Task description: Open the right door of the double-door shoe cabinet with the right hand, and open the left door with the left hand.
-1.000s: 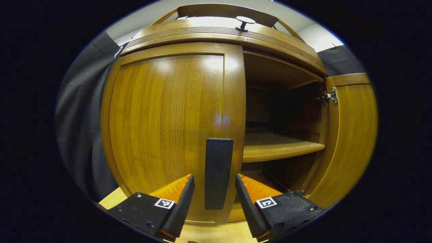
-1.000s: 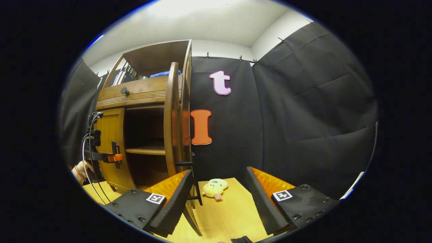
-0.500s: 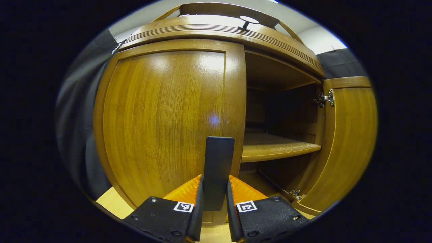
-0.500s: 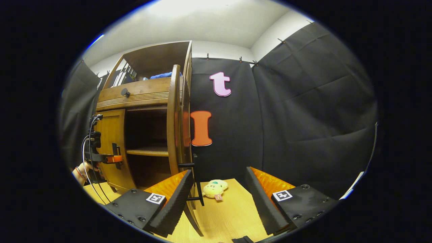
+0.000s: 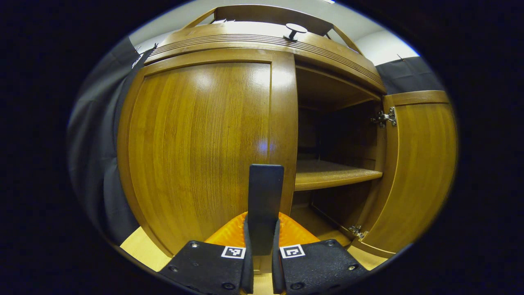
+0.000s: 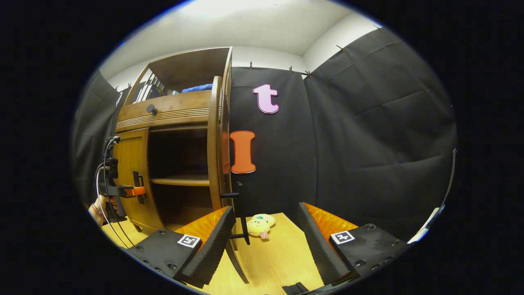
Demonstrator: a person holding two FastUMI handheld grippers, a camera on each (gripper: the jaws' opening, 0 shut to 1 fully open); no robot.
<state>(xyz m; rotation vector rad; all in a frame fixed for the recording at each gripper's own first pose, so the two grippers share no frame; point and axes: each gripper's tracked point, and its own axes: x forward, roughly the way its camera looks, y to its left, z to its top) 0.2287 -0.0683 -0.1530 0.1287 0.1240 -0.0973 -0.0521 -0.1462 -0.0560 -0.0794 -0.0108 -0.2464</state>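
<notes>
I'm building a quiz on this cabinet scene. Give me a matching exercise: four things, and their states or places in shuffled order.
Things:
1. left door
2. right door
3. left tool
4. plush toy

States or places:
A. swung wide open
B. lying on the wooden floor
C. closed against the cabinet
D. clamped on the dark door handle

Pairs: 1-C, 2-A, 3-D, 4-B

handle (image 5: pixel 265 205): lower end hidden between claw fingers | hand (image 6: pixel 99 205): mostly cut off
</notes>
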